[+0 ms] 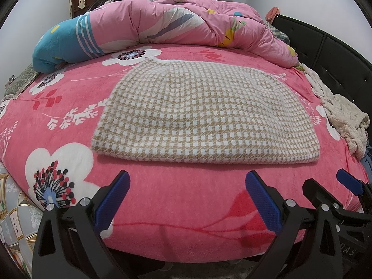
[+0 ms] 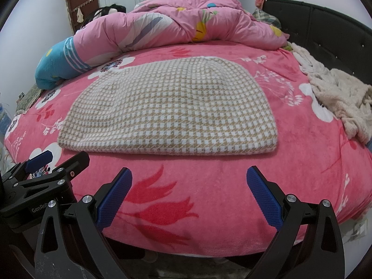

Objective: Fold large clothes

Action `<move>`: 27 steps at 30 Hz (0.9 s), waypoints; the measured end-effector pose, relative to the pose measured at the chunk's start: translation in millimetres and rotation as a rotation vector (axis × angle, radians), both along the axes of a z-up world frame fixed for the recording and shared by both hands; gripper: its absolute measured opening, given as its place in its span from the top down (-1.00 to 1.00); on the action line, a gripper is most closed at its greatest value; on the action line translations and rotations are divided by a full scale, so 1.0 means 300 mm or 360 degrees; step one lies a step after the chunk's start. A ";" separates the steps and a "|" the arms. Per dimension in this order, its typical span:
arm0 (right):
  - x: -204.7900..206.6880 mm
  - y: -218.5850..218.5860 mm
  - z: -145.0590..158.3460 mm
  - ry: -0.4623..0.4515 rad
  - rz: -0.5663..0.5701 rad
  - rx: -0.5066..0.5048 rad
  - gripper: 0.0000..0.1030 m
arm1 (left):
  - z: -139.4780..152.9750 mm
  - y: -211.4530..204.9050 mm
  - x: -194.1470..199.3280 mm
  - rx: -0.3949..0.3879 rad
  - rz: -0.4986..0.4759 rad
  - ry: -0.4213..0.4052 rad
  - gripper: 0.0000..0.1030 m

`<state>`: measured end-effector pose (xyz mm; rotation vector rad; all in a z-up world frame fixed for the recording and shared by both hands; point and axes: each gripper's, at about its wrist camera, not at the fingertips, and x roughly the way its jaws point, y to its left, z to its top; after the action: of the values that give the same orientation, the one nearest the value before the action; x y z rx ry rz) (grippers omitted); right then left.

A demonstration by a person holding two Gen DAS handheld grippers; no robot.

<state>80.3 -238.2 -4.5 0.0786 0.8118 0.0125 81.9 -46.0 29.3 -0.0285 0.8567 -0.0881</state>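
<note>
A beige-and-white houndstooth knit garment [image 1: 200, 114] lay folded flat on the pink floral bed cover [image 1: 181, 200], forming a broad, roughly rectangular bundle with rounded far corners. Its near edge was a thick, doubled fold running straight across, parallel to the bed's near edge and set back a little from it. The top layer looked smooth with only faint creases, and a white trim showed along its far left edge

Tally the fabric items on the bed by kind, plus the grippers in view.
Folded houndstooth garment: 1
Pink quilt, bunched at the far side: 1
Cream fleecy item, crumpled at the bed's right edge: 1
Grippers, both open and empty: 2 (left gripper, right gripper)
Total: 5
</note>
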 end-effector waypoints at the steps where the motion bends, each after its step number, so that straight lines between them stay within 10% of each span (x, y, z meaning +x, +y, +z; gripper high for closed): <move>1: 0.000 0.001 -0.001 -0.0001 -0.0002 0.0000 -0.84 | 0.000 0.000 0.000 -0.0002 -0.0001 0.0001 -0.90; 27: 0.004 -0.003 -0.002 0.0004 0.0011 0.0002 -0.84 | 0.002 -0.002 0.000 0.0000 0.0001 -0.0001 -0.90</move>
<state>81.5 -239.0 -5.3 0.0772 0.8145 0.0193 81.9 -46.6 30.0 -0.0288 0.8562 -0.0877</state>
